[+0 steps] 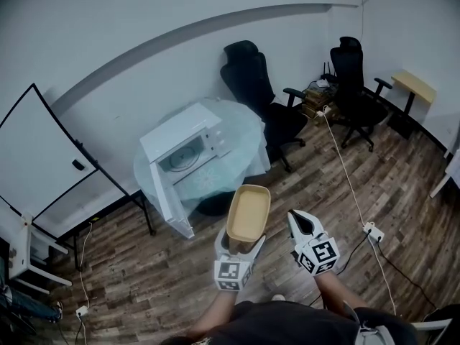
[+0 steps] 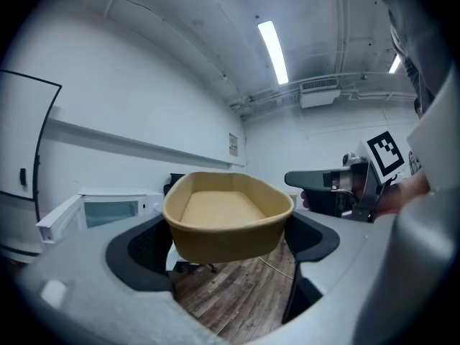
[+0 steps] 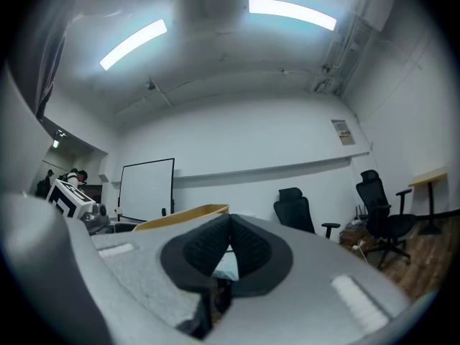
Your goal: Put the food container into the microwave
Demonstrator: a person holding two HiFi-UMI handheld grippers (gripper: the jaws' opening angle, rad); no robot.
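Note:
A tan, empty food container (image 1: 249, 211) is held in the air, well short of the table, with my left gripper (image 1: 243, 246) shut on its near end. In the left gripper view the container (image 2: 226, 218) sits level between the two black pads (image 2: 140, 254). The white microwave (image 1: 185, 148) stands on a round glass table (image 1: 241, 131) ahead, and its door (image 1: 167, 198) hangs wide open toward me. My right gripper (image 1: 294, 217) hovers just right of the container, jaws closed with nothing between them. In the right gripper view its pads (image 3: 248, 246) meet, and the container's rim (image 3: 183, 214) shows to the left.
Two black office chairs (image 1: 259, 92) (image 1: 356, 92) stand behind and to the right of the table. A whiteboard (image 1: 39, 153) leans at the left. A cable (image 1: 345, 171) and power strip (image 1: 371, 230) lie on the wooden floor to the right. A small desk (image 1: 413, 86) stands far right.

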